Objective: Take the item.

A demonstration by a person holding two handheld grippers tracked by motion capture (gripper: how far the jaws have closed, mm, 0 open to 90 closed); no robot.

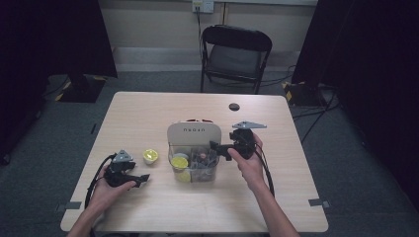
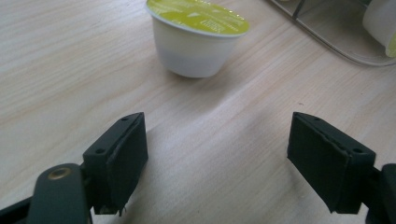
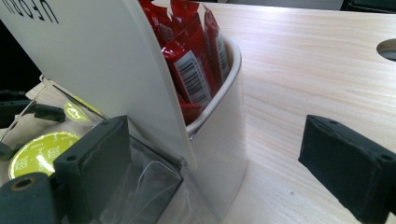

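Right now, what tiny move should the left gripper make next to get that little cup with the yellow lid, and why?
Probably ease the left gripper straight forward, keeping it open. Its jaws stand wide apart with bare table between them, and the cup sits upright just ahead, not yet between them. Going forward would put the jaws on either side of the cup's white wall so they can close. The clear organizer stands off to the side.

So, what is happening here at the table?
A person holds a gripper in each hand at a wooden table. The left gripper is open and points at a capsule with a yellow-green lid, which stands alone on the table, not yet touched. The right gripper is open beside an organizer; one of its jaws is at the clear front compartment, where more capsules lie. Red sachets stand in the back compartment. It looks as if the loose capsule will go into the organizer.
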